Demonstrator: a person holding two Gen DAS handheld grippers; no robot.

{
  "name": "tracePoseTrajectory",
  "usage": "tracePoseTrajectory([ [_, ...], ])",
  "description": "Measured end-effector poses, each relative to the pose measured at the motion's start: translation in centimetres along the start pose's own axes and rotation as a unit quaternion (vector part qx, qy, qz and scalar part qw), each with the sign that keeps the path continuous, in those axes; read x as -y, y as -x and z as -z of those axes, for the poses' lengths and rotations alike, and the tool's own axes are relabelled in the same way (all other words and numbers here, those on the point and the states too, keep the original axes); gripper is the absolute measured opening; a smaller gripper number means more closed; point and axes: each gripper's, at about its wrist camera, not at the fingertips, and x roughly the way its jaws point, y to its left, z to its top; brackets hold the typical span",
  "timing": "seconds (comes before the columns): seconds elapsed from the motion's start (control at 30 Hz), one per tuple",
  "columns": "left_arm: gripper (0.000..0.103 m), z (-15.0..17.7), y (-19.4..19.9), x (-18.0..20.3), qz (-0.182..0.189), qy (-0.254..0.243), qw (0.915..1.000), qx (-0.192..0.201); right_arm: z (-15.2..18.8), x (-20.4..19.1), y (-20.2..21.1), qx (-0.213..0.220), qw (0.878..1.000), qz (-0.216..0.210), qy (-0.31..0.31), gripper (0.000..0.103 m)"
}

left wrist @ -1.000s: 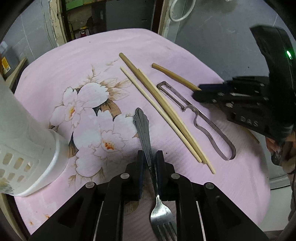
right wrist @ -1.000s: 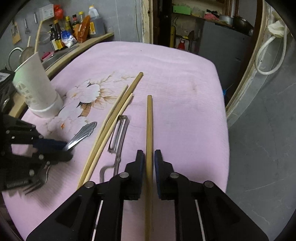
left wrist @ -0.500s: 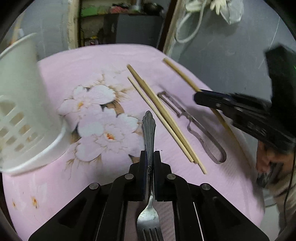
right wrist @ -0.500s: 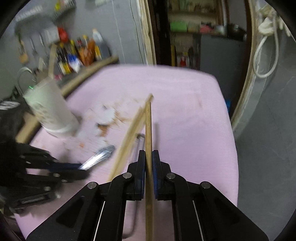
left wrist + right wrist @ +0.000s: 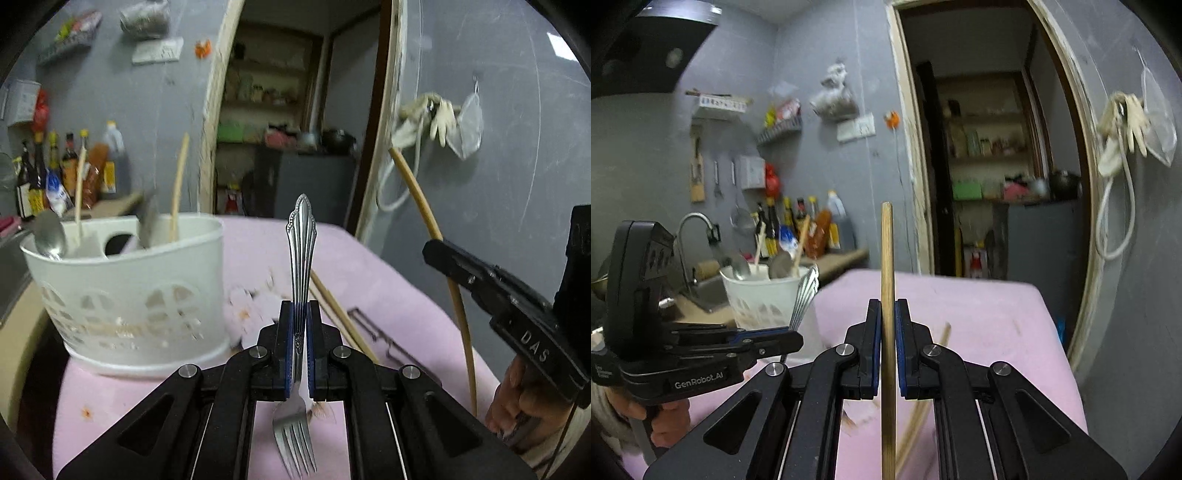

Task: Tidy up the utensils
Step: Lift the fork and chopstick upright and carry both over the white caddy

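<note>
We saw grey painted walls all round the room. An open doorway with a worn pale frame led into a dim back room, where shelves held jars and boxes above a dark cabinet. On the wall to the right of the doorway hung a pair of pale gloves and a looped white hose. To the left stood a sink with a curved tap, a row of sauce bottles on the counter, and small tools hanging on the wall. A dark range hood filled the upper left corner. The table wore a pink cloth.
</note>
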Motion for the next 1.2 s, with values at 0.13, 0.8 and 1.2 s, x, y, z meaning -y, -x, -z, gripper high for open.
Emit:
tracePoseTrajectory([
  [0.13,0.003,0.2,0.3,0.0,0.001,0.015,0.9998,0.012,-0.6,-0.8,-0.1,0.015,1.000,-0.007,0.000,0.005],
  [0.8,0.000,-7.3,7.8,-5.9,-0.044,0.048,0.9914,0.114,-6.8,-4.2,-1.7,0.174,0.980,-0.082,-0.054,0.005],
  [1.2,0.000,-11.1,11.9,-14.4,-0.143,0.090,0.9699,0.176,-10.9,-7.5,-8.1,0.239,0.959,-0.121,-0.091,0.005],
])
